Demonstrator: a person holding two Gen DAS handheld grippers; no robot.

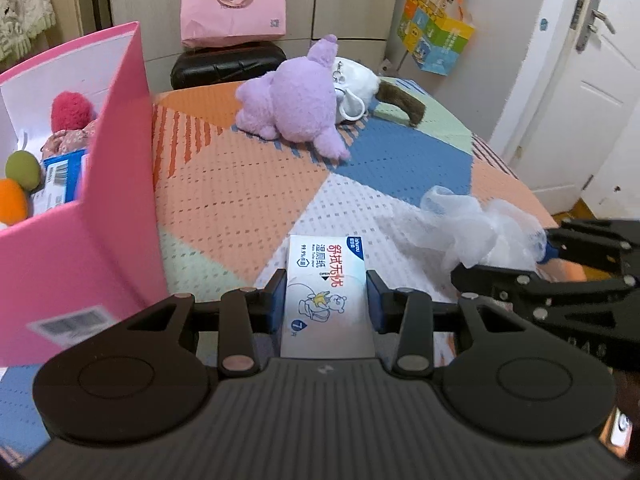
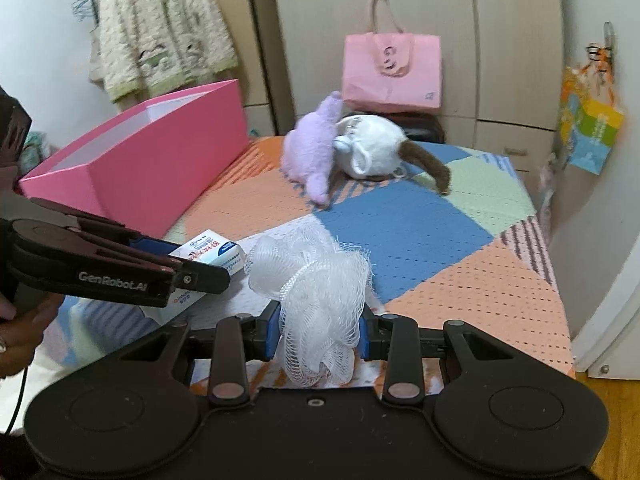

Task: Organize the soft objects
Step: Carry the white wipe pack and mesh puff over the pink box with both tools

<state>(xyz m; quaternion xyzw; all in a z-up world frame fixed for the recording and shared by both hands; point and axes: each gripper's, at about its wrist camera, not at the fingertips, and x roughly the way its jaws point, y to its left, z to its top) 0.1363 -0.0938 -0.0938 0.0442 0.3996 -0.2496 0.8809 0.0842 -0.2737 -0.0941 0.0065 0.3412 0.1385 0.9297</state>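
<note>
The left tool (image 1: 326, 300) is closed on a pack of wet wipes (image 1: 326, 280), its blue pads pressing both long sides. The pack's printing shows Chinese characters, "99.9%", "OPEN" beside a black arrow, a cartoon bear and a "7" in a blue drop. It lies near the front edge of the bed (image 1: 240, 200), on a patchwork cover of orange, blue, white and green.

The right tool (image 2: 320, 336) is clamped on a white mesh bath sponge (image 2: 316, 280) just right of the wipes; the left tool's arm reads "GenRobot.AI".

A pink box (image 1: 116, 168) stands along the bed's left edge, holding a red pompom, green and orange balls and a barcoded blue pack. Toward the far edge lie a purple plush toy (image 1: 292, 104) and a white plush toy (image 2: 372, 144), touching. A pink bag (image 1: 234, 4) sits behind them.
</note>
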